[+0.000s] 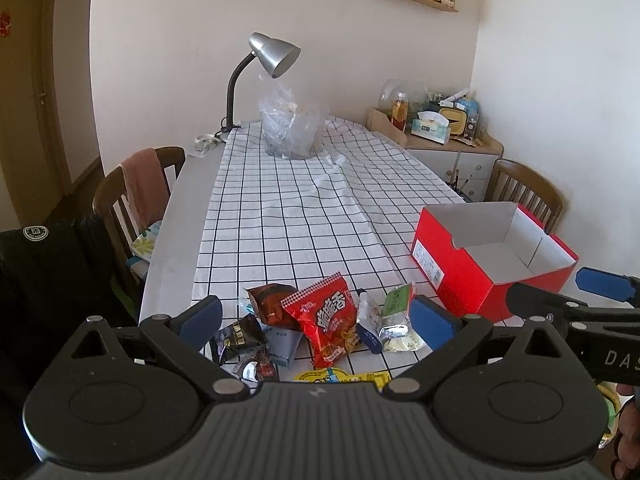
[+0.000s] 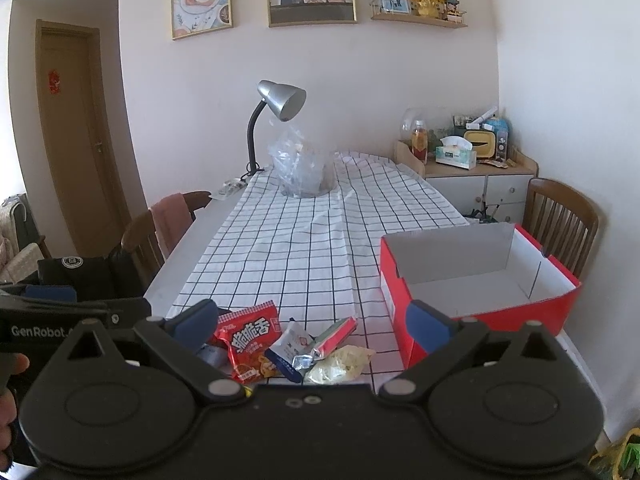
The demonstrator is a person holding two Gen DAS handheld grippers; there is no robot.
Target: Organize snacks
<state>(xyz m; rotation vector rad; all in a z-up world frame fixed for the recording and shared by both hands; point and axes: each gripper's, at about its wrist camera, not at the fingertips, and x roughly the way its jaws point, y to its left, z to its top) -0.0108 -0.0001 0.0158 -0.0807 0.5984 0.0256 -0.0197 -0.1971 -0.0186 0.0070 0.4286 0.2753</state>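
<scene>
Left of the red box [image 2: 476, 300], on the checked cloth [image 1: 288, 216], we see the snack packets heaped: a red chip bag [image 1: 326, 320], a dark brown packet [image 1: 268, 304] and a green-and-white packet [image 1: 394, 312]. We hold our left gripper [image 1: 316, 316] and right gripper [image 2: 310, 320] above that heap, both spread wide with nothing between the fingers. The red box is open and bare inside.
</scene>
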